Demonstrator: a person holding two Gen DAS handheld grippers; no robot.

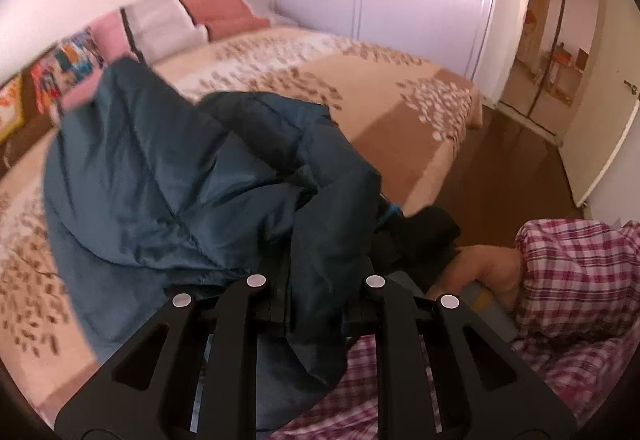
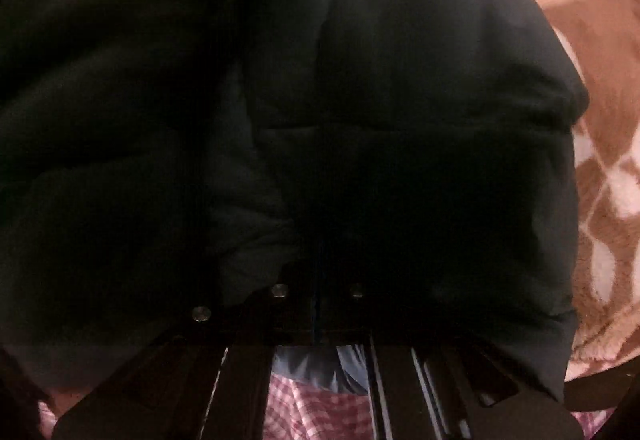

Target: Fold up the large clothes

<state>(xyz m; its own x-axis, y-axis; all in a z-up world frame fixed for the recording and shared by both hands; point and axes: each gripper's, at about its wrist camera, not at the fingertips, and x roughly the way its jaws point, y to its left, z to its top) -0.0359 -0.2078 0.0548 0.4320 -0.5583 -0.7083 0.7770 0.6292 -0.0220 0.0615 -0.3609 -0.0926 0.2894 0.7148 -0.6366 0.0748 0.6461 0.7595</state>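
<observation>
A dark blue quilted jacket (image 1: 160, 176) lies bunched on the bed's beige leaf-patterned blanket (image 1: 392, 96). My left gripper (image 1: 316, 292) sits at the near edge of the bed, shut on a fold of the jacket that hangs down between its fingers. To its right, a hand (image 1: 484, 264) in a plaid sleeve (image 1: 580, 272) holds the black right gripper (image 1: 420, 236) against the jacket's other end. In the right wrist view the jacket (image 2: 400, 100) fills almost the whole picture, very dark. My right gripper (image 2: 318, 304) is shut on its zipper edge, and the fabric hides the fingertips.
Folded bedding and pillows (image 1: 160, 20) are stacked along the wall at the far left. A pale wardrobe (image 1: 380, 0) stands beyond the bed, with brown floor (image 1: 500, 168) and an open door (image 1: 600, 128) to the right. Plaid clothing (image 2: 312, 412) shows below the right gripper.
</observation>
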